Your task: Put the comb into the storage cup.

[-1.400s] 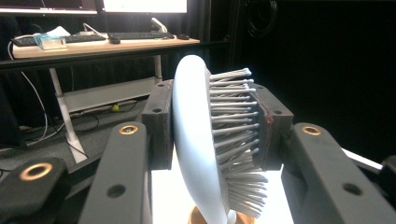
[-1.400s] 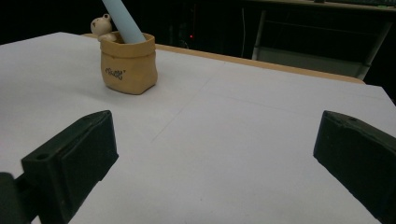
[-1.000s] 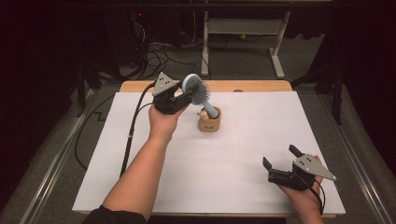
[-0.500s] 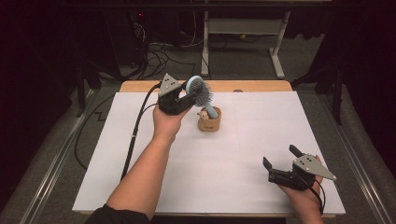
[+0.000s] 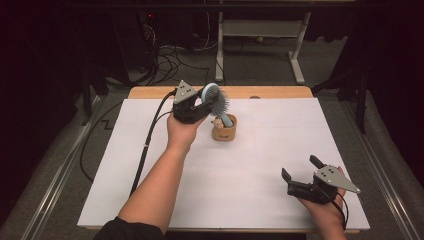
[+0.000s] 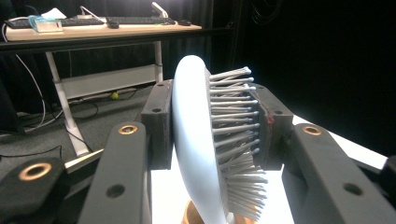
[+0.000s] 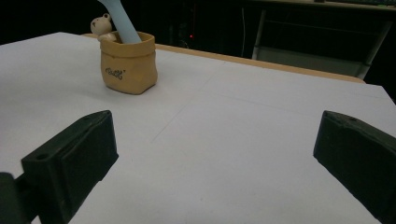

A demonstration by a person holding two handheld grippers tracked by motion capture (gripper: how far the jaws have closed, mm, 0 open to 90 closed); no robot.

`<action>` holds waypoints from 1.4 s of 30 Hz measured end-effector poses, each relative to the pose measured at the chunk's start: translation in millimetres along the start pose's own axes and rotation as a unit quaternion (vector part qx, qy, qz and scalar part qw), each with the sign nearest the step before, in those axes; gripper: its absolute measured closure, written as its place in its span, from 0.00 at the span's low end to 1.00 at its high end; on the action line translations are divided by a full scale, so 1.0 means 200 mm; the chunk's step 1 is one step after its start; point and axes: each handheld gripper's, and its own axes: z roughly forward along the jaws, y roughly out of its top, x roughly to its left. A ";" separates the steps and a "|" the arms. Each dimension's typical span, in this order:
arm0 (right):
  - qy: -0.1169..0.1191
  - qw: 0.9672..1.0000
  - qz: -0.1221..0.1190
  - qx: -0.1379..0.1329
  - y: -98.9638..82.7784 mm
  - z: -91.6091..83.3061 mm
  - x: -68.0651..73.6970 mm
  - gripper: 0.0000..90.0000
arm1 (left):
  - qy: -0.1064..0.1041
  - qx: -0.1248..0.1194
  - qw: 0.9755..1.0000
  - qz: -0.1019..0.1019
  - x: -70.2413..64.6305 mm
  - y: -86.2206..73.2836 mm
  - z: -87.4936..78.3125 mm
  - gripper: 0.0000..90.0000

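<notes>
Clearly the left gripper (image 5: 204, 106) is clamped on the head of the pale blue hairbrush (image 5: 216, 99) — in the left gripper view one pad presses the smooth domed back and the other sits against the tips of the bristles (image 6: 233, 135), so the jaws are closed about as far as the brush lets them. That hold looks workable but not ideal: the back is hard, glossy plastic and likely slippery, while the bristles are springy and give under pressure, so the head could twist or creep between the pads if it is pulled at an angle. The brush itself should be light and stiff along its length; the narrow handle (image 7: 119, 21), if it could be reached, would offer a firmer, flatter purchase than the head. At this moment that handle stands tilted inside the small tan pot (image 5: 224, 130), which sits on the white worktop (image 5: 280, 145) towards its far side, a little bear figure (image 7: 101, 24) peeping up at its rim. The pot looks small and light too, with a soft, sack-like shape, so a handle dragging against its lip might tip it or carry it along — a straight lift along the handle's line seems the safer course. Well apart, near the front right corner, the right gripper (image 5: 302, 169) rests with its jaws spread wide and nothing between them.
</notes>
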 end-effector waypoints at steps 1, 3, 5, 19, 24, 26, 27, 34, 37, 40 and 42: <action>0.000 1.000 0.000 0.000 0.00 0.00 0.00 0.00 | 0.000 -0.001 1.000 0.000 0.00 0.00 0.00 0.64; 0.000 1.000 0.000 0.000 0.00 0.00 0.00 0.00 | 0.000 -0.001 1.000 0.002 -0.01 0.00 0.00 0.64; 0.000 1.000 0.000 0.000 0.00 0.00 0.00 0.00 | 0.000 -0.002 1.000 0.003 -0.01 0.00 0.01 0.64; 0.000 1.000 0.002 -0.003 0.00 0.00 0.01 0.00 | 0.001 -0.001 1.000 -0.003 -0.01 -0.04 0.07 0.64; 0.001 1.000 0.004 -0.003 0.01 0.00 0.00 0.00 | 0.002 -0.004 1.000 -0.003 -0.01 -0.04 0.07 0.63; 0.001 1.000 0.003 -0.004 0.01 0.00 0.00 0.00 | 0.003 -0.006 1.000 -0.003 -0.01 -0.04 0.08 0.63; 0.001 1.000 0.003 -0.004 0.01 0.00 0.00 0.00 | 0.004 -0.006 1.000 -0.003 -0.01 -0.04 0.08 0.62; -0.002 1.000 0.004 -0.008 0.01 -0.01 0.01 0.00 | 0.012 -0.006 1.000 -0.004 -0.03 -0.04 0.08 0.61; 0.000 1.000 0.001 -0.006 0.01 -0.01 0.01 0.00 | 0.014 -0.007 1.000 0.000 -0.02 -0.05 0.08 0.60; 0.000 1.000 0.001 -0.007 0.01 -0.01 0.01 0.00 | 0.013 -0.008 1.000 0.000 -0.02 -0.05 0.09 0.59; -0.001 1.000 0.004 -0.008 0.01 -0.01 0.00 0.00 | 0.013 -0.009 1.000 0.001 -0.02 -0.05 0.09 0.59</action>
